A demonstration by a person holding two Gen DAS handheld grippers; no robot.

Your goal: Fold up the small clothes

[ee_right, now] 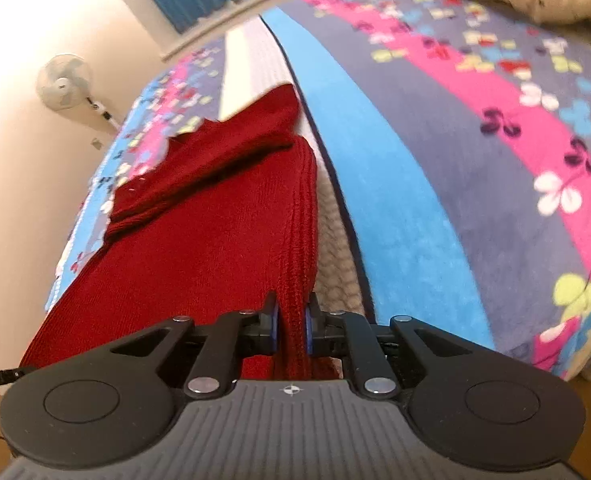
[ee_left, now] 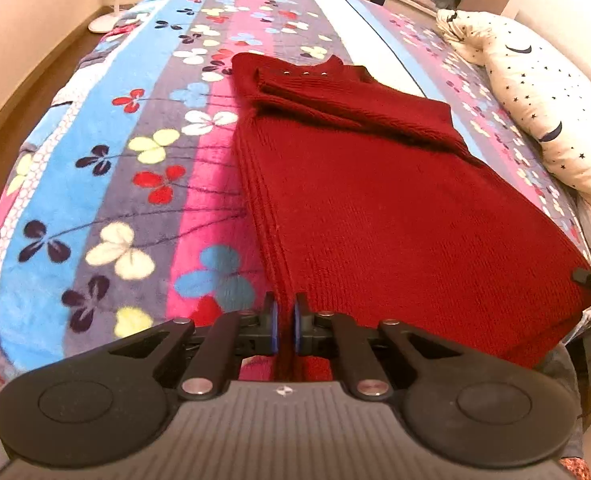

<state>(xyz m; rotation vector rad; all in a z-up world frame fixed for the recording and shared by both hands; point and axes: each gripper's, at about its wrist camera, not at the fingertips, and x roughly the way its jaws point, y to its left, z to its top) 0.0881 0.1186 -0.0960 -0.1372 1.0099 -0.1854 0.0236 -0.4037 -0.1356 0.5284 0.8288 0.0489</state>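
On the flowered blanket (ee_left: 107, 184), the dark red knit sweater (ee_left: 375, 208) lies lengthwise, its near hem pinched at the left corner by the left gripper (ee_left: 285, 326) and at the right corner by the right gripper (ee_right: 292, 330).

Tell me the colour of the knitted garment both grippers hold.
Dark red sweater, plain knit; clearest in the left wrist view.

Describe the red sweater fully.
The red sweater is a dark red knit with ribbed side edges and a high collar with small pale studs. It lies lengthwise on the floral blanket, sleeves folded across its chest. Its near hem is pinched at both corners: the left gripper and right gripper each have jaws shut on it.
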